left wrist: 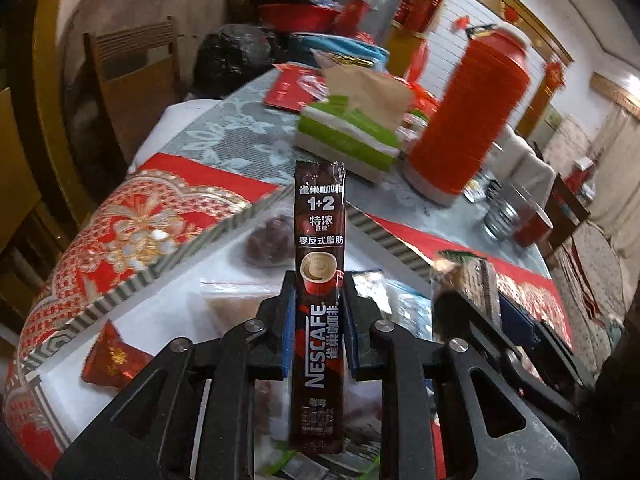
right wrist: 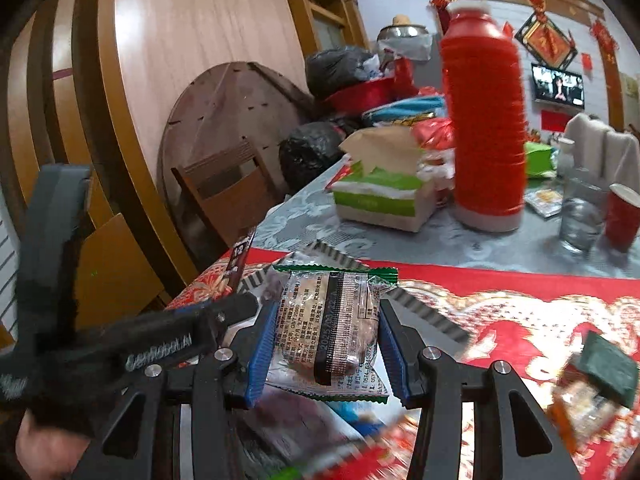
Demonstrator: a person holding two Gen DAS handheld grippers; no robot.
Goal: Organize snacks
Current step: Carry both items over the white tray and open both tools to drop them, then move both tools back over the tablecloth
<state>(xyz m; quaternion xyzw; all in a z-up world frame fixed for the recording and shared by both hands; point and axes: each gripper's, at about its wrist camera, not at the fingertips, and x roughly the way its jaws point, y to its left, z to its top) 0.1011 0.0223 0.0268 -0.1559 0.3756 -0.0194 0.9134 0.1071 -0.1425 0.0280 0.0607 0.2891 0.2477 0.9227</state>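
Note:
My left gripper (left wrist: 319,280) is shut on a dark brown Nescafe coffee stick (left wrist: 320,220), which stands upright between the blue pads. Below it lies a white tray with a striped rim (left wrist: 160,272), holding a red packet (left wrist: 114,360), a clear zip bag (left wrist: 236,296) and a dark wrapped sweet (left wrist: 268,240). My right gripper (right wrist: 328,320) is shut on a clear, green-edged cake packet (right wrist: 332,288), held over the same tray (right wrist: 424,304). The left gripper (right wrist: 236,304) with the stick (right wrist: 240,256) shows at the left of the right wrist view.
A tall red thermos (right wrist: 484,128), a green tissue pack (right wrist: 380,196), a glass (right wrist: 580,216) and a red cup (right wrist: 622,216) stand behind the tray. A green and orange packet (right wrist: 596,384) lies on the red patterned cloth. A wooden chair (right wrist: 228,188) is off the table's left edge.

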